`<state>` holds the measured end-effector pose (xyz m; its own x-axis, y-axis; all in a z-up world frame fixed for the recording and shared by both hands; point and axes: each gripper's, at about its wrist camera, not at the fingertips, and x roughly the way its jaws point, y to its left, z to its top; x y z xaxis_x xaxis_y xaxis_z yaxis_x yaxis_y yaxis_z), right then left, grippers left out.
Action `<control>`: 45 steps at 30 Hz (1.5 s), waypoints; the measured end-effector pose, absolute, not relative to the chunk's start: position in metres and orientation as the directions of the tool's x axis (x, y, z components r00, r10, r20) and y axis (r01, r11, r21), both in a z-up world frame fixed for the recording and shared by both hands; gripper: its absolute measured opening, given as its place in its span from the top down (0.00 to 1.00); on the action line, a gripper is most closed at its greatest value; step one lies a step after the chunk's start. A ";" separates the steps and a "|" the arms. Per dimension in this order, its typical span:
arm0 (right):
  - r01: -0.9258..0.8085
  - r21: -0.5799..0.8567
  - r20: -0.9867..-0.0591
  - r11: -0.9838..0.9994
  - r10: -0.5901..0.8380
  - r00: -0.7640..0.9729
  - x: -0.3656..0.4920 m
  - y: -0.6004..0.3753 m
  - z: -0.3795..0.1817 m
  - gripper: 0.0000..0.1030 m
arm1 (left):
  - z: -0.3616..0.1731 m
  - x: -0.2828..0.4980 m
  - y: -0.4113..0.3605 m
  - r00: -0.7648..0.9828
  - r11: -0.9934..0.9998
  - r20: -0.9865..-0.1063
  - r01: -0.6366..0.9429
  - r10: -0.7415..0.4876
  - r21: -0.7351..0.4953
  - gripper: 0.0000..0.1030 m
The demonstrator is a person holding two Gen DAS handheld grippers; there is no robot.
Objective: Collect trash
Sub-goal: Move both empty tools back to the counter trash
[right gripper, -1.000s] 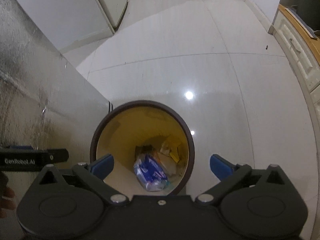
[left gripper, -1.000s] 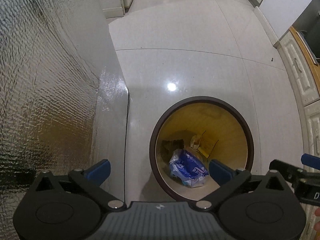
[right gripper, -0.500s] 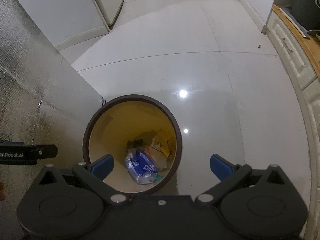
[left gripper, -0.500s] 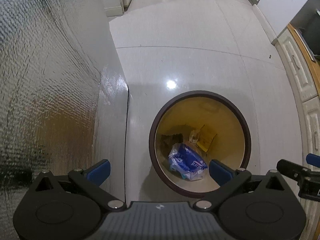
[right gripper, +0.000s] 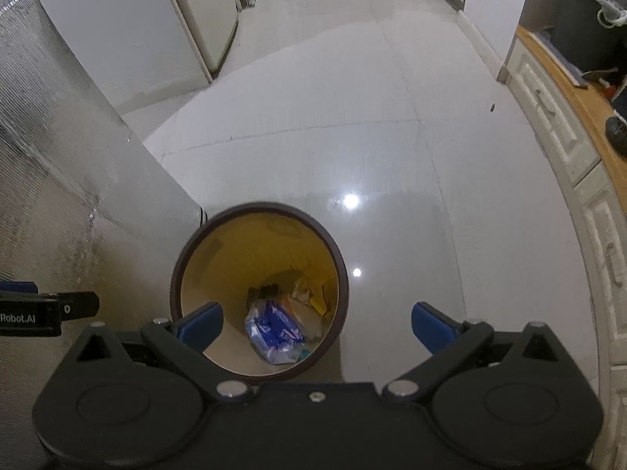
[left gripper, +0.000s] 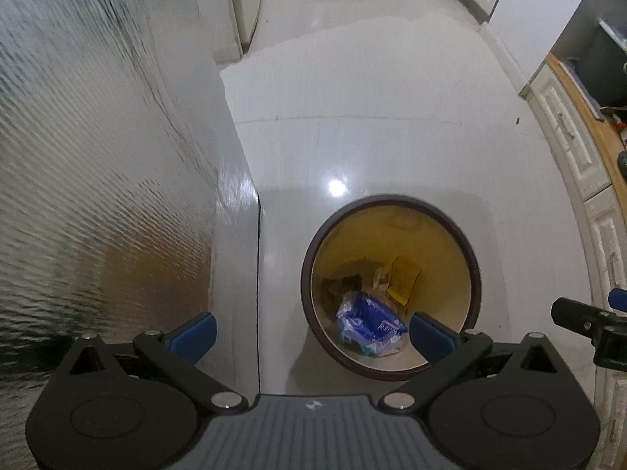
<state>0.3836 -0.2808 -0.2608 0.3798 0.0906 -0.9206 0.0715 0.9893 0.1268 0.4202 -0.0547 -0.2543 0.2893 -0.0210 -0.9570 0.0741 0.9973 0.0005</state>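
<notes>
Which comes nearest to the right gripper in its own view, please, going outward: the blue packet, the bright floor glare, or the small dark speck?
1. Blue packet, in the bin, just ahead.
2. Floor glare, beyond the bin.
3. Dark speck, far right, by the cabinets.

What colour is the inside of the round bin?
Yellow inside the round bin, clearest in the right wrist view.

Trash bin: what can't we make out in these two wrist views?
- Bin near rim: left wrist view, hidden behind the left gripper.
- Blue-and-white packet print: too small to read in either view.
- Dark scraps at the bottom: in shadow, unidentifiable.
- Right gripper: open, empty; its body hides the floor beneath.
</notes>
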 end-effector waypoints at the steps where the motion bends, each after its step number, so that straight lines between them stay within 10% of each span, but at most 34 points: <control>1: 0.072 0.127 -0.918 0.989 0.090 0.387 0.382 -0.281 -0.257 0.00 | -0.249 0.419 -0.055 0.299 0.997 -0.954 0.077 -0.024 -0.001 0.00; 45: -0.014 0.109 -0.507 0.994 0.067 0.860 0.270 -0.292 -0.027 0.00 | 0.018 0.291 -0.062 0.805 0.991 -0.580 0.125 -0.123 -0.038 0.00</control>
<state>0.2699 -0.2917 -0.0270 0.8595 0.0671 -0.5067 -0.0135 0.9940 0.1087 0.2908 -0.0618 0.0177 0.8054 -0.1233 -0.5797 0.1246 0.9915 -0.0377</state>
